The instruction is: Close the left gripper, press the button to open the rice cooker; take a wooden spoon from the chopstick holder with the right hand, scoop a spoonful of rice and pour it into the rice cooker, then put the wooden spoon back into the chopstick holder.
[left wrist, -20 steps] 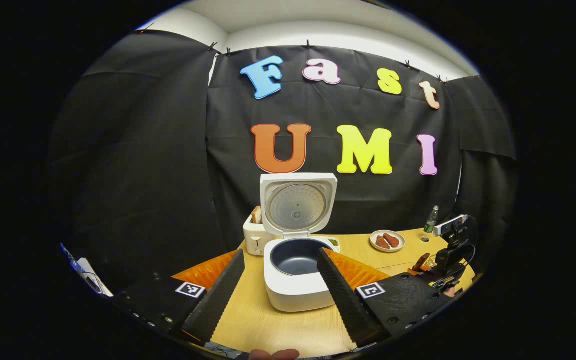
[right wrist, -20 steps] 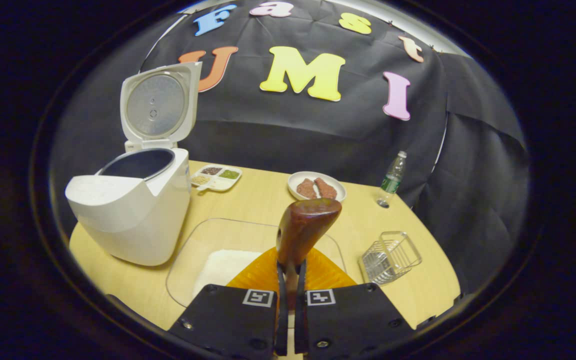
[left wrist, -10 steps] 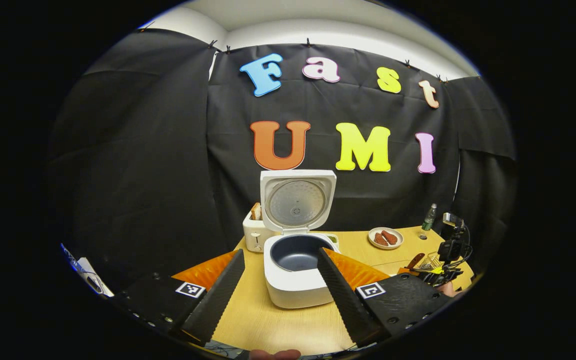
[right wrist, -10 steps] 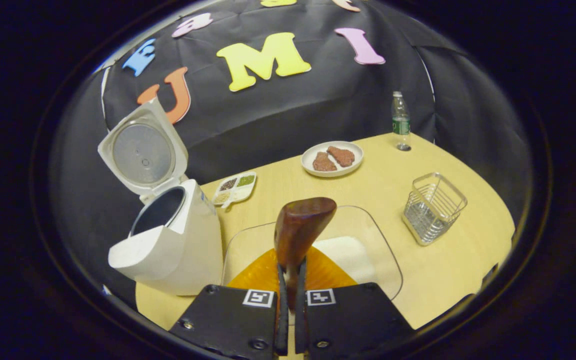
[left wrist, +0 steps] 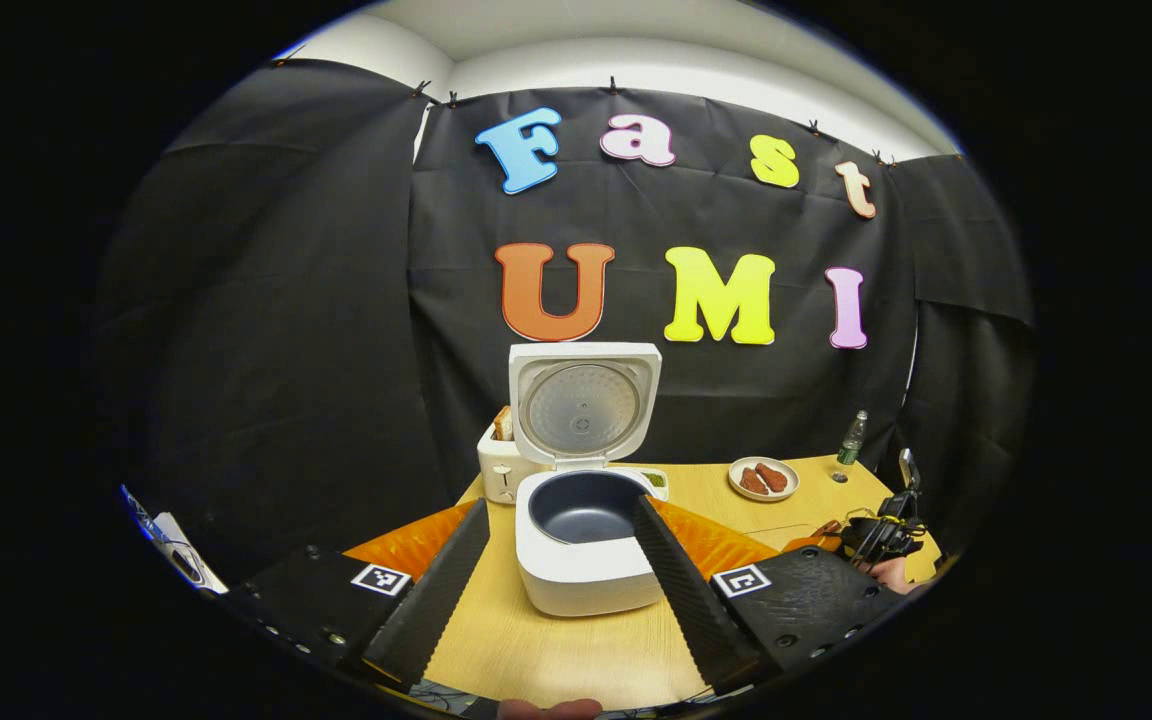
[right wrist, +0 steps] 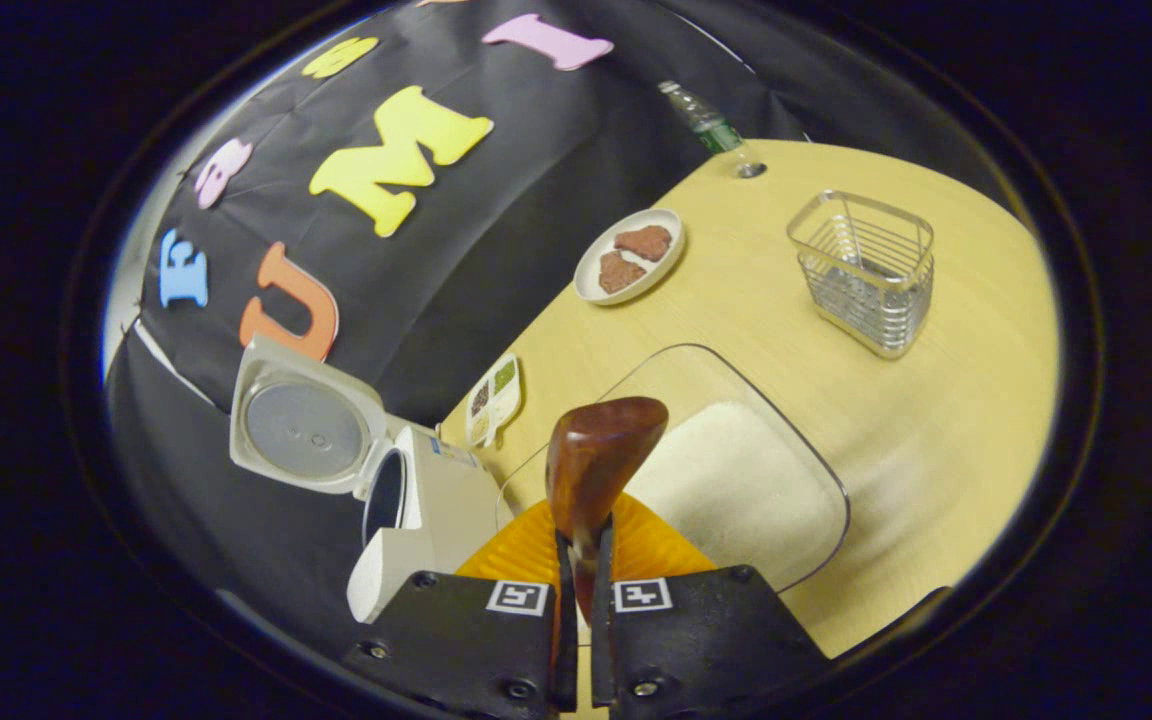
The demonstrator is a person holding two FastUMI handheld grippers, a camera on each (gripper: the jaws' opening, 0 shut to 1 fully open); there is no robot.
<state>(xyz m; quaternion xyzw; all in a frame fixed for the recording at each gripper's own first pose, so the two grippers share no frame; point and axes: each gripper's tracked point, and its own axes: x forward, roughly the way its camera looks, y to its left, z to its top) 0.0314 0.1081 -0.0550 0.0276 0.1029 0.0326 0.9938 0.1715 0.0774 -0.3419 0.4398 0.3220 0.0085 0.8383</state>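
Wooden table (right wrist: 936, 420) | rice cooker (left wrist: 581, 545) open, done | our right gripper (right wrist: 582, 570) clamps wooden spoon (right wrist: 596, 465) over rice tray (right wrist: 736, 490) | left gripper (left wrist: 556, 580) spread | scoop, pour, return to chopstick holder (right wrist: 866, 270) left

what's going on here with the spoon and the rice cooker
A person is working two handheld grippers at a wooden table. The right gripper is clamped on a wooden spoon, held over a glass dish of rice. The rice cooker stands open with an empty pot. The left gripper is open in front of it. The wire holder stands empty.
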